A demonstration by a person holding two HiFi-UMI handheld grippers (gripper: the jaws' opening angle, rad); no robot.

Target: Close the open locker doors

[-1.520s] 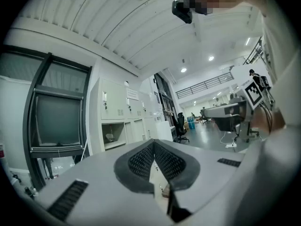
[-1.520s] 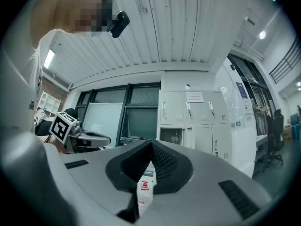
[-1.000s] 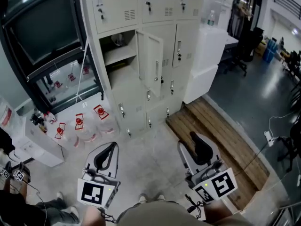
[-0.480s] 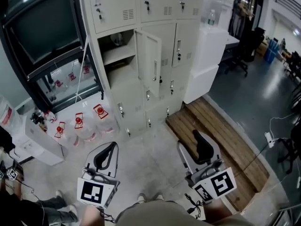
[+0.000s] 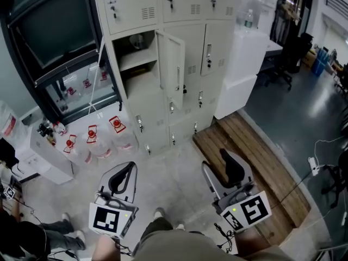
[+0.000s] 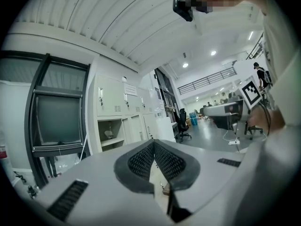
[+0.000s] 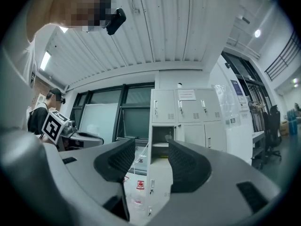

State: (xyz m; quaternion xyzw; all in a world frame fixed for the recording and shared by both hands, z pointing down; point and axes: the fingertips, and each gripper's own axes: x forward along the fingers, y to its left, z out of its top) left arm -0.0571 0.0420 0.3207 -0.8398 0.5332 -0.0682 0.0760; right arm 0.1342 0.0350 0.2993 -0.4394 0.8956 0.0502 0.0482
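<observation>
A bank of pale grey lockers [image 5: 179, 48] stands ahead on the floor. One door [image 5: 173, 64] in the middle row hangs open to the right of its compartment [image 5: 135, 56], which has a shelf inside. The other doors look shut. Both grippers are held low, well short of the lockers. My left gripper [image 5: 128, 170] is shut and holds nothing; its pads [image 6: 141, 160] meet at the tips. My right gripper [image 5: 220, 170] has its jaws apart and still opening, with nothing between them. Through that gap in the right gripper view I see the open compartment [image 7: 160, 142].
Several water jugs with red caps [image 5: 89, 140] sit on the floor left of the lockers. A wooden platform [image 5: 244, 151] lies at the right, below a white cabinet [image 5: 242, 64]. A dark glazed frame [image 5: 49, 42] stands at the left. A person's leg [image 5: 27, 238] is at lower left.
My right gripper's jaws have spread wider. The view has shifted a little and a foot has come forward below; the locker door has not moved.
</observation>
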